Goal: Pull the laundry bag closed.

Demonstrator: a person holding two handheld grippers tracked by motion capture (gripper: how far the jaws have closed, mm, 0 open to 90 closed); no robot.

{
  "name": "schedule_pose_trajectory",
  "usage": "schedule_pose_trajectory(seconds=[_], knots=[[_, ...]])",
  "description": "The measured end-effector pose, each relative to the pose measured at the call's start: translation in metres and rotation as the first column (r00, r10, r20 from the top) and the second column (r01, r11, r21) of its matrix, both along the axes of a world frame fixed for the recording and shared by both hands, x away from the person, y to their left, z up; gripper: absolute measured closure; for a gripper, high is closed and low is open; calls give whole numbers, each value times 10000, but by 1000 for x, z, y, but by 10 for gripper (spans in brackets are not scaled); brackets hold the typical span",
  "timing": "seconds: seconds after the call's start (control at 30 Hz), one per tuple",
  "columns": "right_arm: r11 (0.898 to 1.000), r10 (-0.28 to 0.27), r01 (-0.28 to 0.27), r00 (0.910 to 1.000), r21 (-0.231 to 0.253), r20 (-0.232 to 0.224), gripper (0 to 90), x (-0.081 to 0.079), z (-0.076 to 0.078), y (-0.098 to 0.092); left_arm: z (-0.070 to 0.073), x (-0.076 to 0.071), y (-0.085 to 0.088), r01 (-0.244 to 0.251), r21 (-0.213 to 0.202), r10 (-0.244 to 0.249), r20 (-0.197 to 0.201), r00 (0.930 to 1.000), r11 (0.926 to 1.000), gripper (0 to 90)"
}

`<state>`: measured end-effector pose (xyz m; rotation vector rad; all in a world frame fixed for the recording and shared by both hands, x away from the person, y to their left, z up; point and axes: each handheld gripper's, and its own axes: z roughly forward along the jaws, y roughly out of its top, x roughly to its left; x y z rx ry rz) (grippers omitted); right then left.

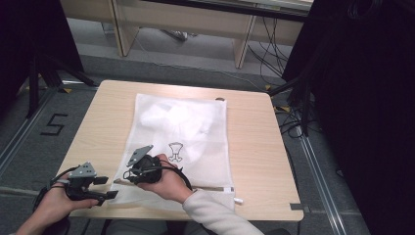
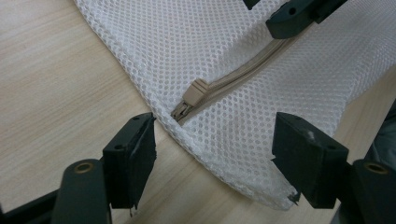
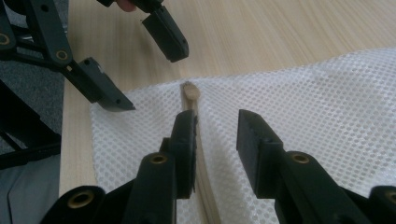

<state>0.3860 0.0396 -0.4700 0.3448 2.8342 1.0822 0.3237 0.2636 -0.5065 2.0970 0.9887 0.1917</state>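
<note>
A white mesh bag [image 1: 183, 142] lies flat on the bench [image 1: 254, 147]. The left hand-held gripper [image 2: 215, 154] stands wide around the zip pull [image 2: 194, 95]. The right hand-held gripper [image 3: 215, 140], half open, straddles the zip [image 3: 201, 158], seemingly without pinching it.

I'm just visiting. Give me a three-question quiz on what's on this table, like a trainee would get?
1. True or false: the mesh bag lies flat on the table.
2. The zip pull sits at which end of the zip: the one nearer the left gripper, or the far one?
3. Is the right gripper open or shut?

Key: 1 true; 2 nearer the left gripper; 3 open, its jaws hanging over the zip.
</note>
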Motion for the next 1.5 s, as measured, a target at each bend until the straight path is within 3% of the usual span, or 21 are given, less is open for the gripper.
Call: schedule_pose_trajectory(seconds=[0.23, 0.8, 0.83, 1.0, 1.5], knots=[[9999, -97, 98, 9998, 29, -160, 685, -1, -1, 8, 0, 0, 0, 17, -26, -17, -35, 10000, 10000, 298], [9998, 167, -168, 9998, -137, -76, 700, 3, -1, 21, 0, 0, -1, 25, -41, -25, -7, 10000, 10000, 298], [9999, 98, -100, 9999, -113, -129, 700, 2, -2, 22, 0, 0, 1, 125, 129, -125, 6, 9999, 9998, 298], [9992, 336, -336, 9994, -211, -37, 700, 4, -5, 28, 0, 1, 1, 200, 152, -201, 14, 9998, 9997, 298], [9988, 319, -332, 9989, -356, -348, 700, 4, -13, 40, 1, -1, 1, 97, 131, -97, -37, 9999, 9999, 298]])
